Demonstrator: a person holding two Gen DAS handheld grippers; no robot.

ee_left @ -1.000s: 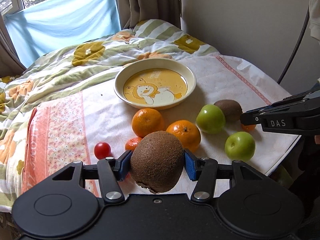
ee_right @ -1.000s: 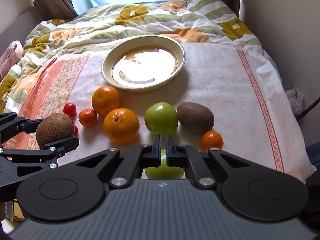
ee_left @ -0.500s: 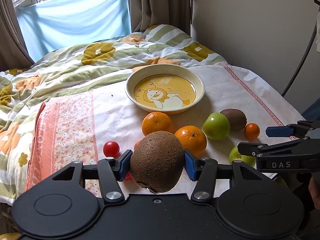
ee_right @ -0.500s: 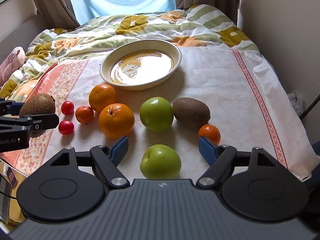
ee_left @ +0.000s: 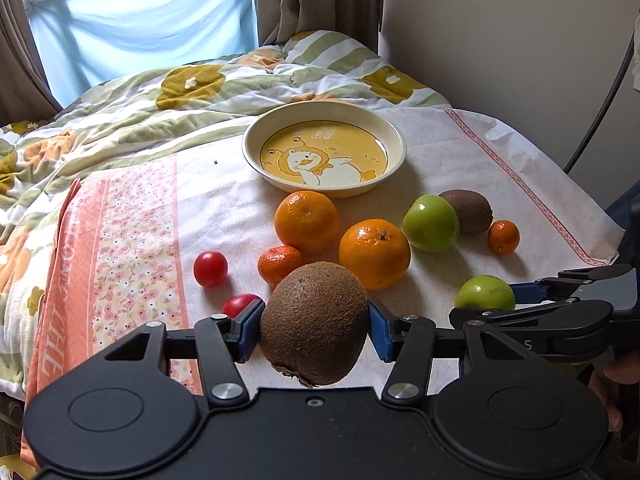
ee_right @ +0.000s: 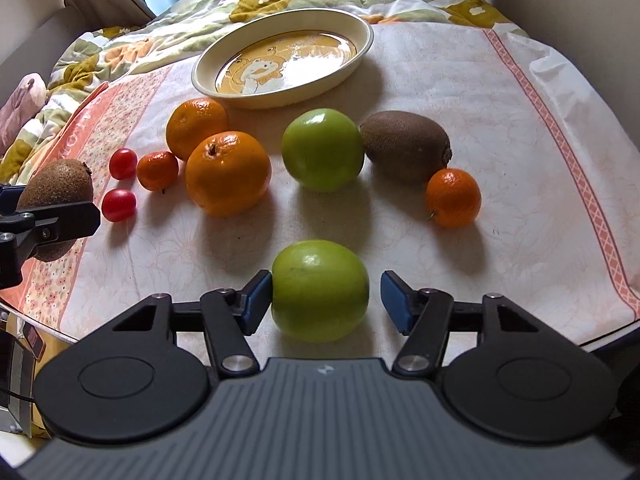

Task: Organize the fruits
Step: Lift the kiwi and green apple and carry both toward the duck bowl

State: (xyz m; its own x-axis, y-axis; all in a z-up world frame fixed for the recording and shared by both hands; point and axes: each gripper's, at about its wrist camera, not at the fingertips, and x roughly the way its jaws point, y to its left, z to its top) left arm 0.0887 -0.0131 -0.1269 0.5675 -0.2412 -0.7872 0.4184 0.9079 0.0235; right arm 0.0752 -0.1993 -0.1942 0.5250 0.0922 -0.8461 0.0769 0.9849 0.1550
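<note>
left gripper (ee_left: 314,330): squeezing a brown kiwi (ee_left: 314,328)
right gripper (ee_right: 320,300): closing around a green apple (ee_right: 320,290); right pad not touching

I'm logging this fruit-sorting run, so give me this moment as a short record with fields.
left gripper: jaws shut on a kiwi, lifted off the cloth
right gripper: jaws closing around the near green apple, right pad not yet touching
plate: no fruit in it
loose on the cloth: two oranges, two mandarins, two tomatoes, one apple, one kiwi
</note>
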